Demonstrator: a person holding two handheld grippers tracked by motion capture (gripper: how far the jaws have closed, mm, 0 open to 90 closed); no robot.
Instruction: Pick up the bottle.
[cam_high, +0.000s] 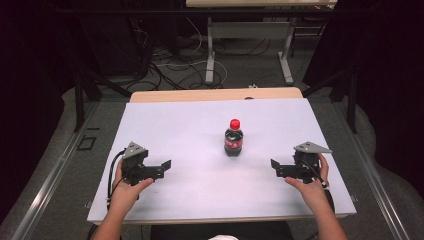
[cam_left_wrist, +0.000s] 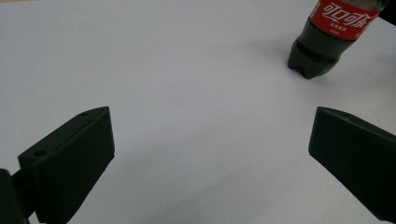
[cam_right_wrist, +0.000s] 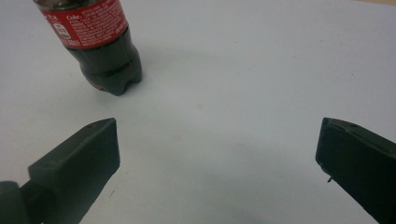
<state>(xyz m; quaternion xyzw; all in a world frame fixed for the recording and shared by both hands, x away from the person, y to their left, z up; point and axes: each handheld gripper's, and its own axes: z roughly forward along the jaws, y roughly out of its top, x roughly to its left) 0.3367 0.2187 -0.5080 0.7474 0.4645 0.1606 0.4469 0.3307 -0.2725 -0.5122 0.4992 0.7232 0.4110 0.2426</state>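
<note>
A small cola bottle with a red cap and red label stands upright near the middle of the white table. My left gripper rests at the front left, held by a hand, jaws wide open and empty. The bottle lies ahead of it to the upper right in the left gripper view, well beyond the jaws. My right gripper sits at the front right, also open and empty. In the right gripper view the bottle stands at the upper left, beyond the left jaw.
The white tabletop ends at a front edge close to the person's forearms. Behind the table's wooden far edge the floor holds loose cables and the legs of another table.
</note>
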